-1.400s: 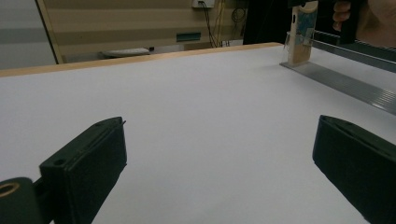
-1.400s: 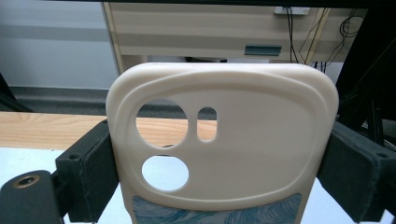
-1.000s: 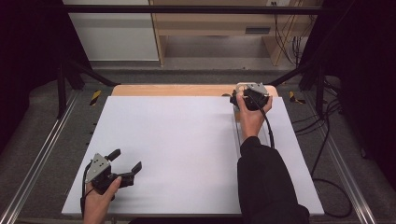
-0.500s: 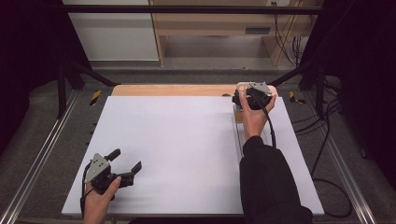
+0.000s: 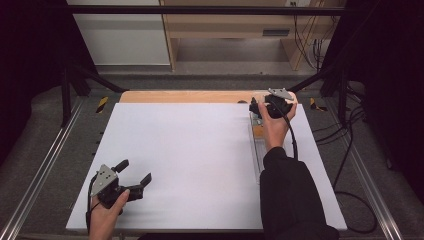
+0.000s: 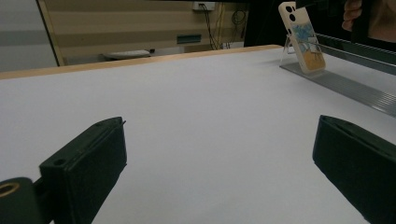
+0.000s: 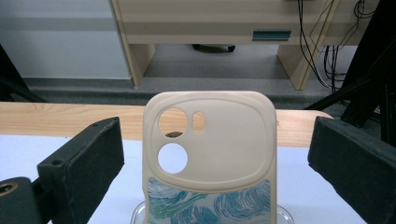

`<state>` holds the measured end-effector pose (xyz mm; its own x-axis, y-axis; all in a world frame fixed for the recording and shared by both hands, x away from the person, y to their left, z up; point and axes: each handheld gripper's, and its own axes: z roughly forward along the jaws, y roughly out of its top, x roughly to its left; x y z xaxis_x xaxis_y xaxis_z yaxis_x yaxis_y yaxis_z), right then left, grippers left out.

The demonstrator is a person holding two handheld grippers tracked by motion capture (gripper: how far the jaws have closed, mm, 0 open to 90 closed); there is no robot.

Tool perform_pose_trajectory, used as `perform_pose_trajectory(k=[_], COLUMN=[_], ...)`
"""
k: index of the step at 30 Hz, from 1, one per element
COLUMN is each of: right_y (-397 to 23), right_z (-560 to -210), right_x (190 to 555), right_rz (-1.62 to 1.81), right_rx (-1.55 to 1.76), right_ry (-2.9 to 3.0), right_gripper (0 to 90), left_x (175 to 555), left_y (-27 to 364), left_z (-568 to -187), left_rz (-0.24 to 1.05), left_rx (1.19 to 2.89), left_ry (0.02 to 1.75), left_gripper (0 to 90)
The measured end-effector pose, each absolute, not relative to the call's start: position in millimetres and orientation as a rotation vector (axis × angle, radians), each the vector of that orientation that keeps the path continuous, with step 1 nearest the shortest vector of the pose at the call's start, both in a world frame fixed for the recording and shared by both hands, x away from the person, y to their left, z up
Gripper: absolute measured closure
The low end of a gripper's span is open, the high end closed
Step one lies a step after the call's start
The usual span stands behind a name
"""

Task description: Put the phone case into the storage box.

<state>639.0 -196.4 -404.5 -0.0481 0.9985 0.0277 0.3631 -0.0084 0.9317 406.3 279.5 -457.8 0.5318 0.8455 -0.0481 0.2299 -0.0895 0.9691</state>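
A cream phone case (image 7: 210,154) with camera cut-outs and a blue swirl print stands upright on a clear stand. It sits at the far right of the white table (image 5: 200,150), on a long clear rail (image 5: 256,155). My right gripper (image 7: 219,135) is open, one jaw on either side of the case and neither touching it. From above, the right gripper (image 5: 265,105) hovers at the far end of the rail, over the case (image 5: 257,127). My left gripper (image 5: 135,171) is open near the front left corner with nothing between its jaws. The left gripper (image 6: 219,154) looks across at the case (image 6: 301,37).
A wooden strip (image 5: 185,96) edges the far side of the table. Beyond it stand a wooden desk (image 5: 240,25) and hanging cables (image 5: 312,45). Metal frame rails (image 5: 45,160) run along both sides. A black cable (image 5: 292,140) trails from the right gripper.
The right hand and its gripper have shifted slightly at the far end of the rail. The left gripper has stayed where it was, still open.
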Motion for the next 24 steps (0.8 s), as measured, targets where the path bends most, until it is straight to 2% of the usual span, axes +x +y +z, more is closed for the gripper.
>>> perform_pose_trajectory(k=[24], right_y=[-196.4], right_z=[-391.2], right_x=[629.3], right_rz=[1.091], right_rx=[1.436], right_ry=[1.479], right_gripper=[3.9], left_x=[406.0], left_y=[281.6], left_z=[-457.5], left_rz=[0.694], left_rx=[1.609], left_ry=[0.935], left_gripper=[2.5])
